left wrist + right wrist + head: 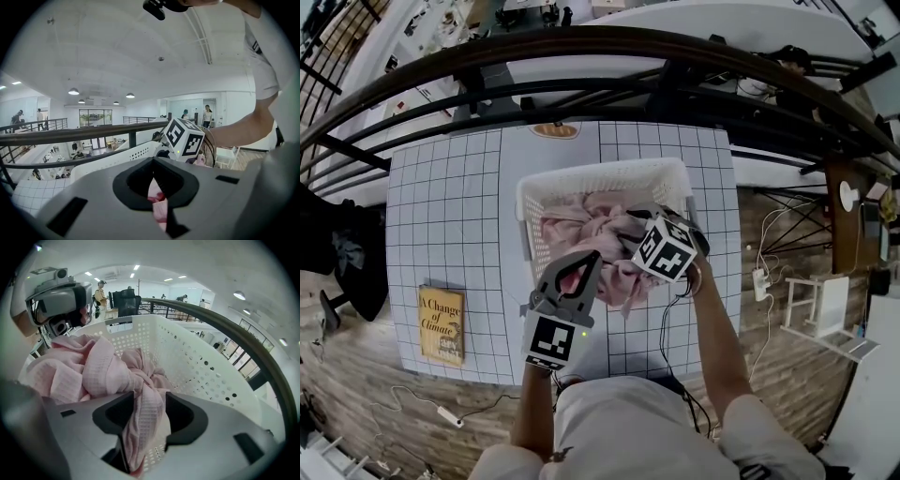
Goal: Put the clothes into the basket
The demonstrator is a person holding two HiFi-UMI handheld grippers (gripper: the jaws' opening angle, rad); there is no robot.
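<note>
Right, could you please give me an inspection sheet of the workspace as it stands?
surface: table, white with a printed grid.
job's things: pink clothes heaped in the white basket.
clutter: a book near the table's left edge.
grippers: left gripper closed on a strip of the clothes; right gripper open, clothes lying between its jaws.
cables: power strip on the floor right of the table; lead on the floor, near left.
surroundings: railing beyond the table.
</note>
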